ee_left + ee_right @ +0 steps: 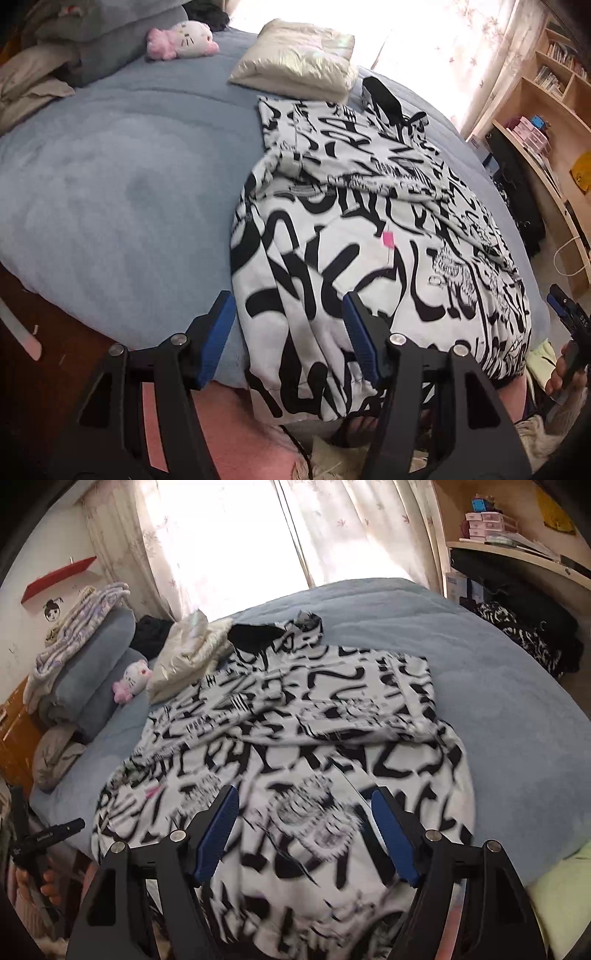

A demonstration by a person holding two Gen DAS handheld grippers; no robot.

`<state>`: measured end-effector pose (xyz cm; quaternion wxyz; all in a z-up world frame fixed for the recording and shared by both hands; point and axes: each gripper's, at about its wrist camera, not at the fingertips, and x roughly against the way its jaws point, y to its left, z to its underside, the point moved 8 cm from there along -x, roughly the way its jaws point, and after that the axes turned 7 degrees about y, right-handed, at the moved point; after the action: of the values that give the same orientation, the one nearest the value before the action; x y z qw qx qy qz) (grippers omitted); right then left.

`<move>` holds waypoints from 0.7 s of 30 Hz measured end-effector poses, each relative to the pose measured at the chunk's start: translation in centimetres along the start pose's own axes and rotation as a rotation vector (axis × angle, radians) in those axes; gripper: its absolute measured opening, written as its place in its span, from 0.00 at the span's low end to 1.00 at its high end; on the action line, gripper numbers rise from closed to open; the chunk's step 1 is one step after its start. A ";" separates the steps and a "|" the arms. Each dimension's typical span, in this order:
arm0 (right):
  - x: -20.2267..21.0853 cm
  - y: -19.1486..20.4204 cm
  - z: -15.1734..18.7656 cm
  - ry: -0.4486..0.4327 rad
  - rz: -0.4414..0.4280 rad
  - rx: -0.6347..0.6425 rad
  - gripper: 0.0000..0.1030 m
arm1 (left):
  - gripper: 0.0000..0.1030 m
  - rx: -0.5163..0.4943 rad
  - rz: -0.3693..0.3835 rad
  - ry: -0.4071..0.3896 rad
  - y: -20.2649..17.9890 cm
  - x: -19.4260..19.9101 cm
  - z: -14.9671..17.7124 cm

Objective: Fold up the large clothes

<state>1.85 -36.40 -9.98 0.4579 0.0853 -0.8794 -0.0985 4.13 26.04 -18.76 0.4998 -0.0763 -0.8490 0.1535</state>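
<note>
A large white garment with black graffiti print [369, 229] lies partly folded on the blue bed cover [122, 192], its near hem hanging over the bed's front edge. It also shows in the right wrist view [295, 746]. My left gripper [290, 334] is open and empty just above the garment's near left hem. My right gripper [304, 830] is open and empty over the garment's near middle; it shows at the right edge of the left wrist view [565, 317].
A folded cream garment [295, 62] and a pink-and-white plush cat [183, 38] lie at the far end of the bed. Pillows and bedding [85, 672] are stacked at the left. Shelves and a desk [546, 122] stand on the right.
</note>
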 end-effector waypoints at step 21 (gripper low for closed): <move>-3.2 -12.6 10.3 0.144 -0.089 -0.159 0.73 | 0.66 -0.029 0.087 0.036 -0.2 -4.7 3.0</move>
<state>-4.03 -46.86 -21.51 0.5205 0.0946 -0.8289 -0.1821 3.84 23.94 -23.96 0.5066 -0.1232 -0.8379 0.1617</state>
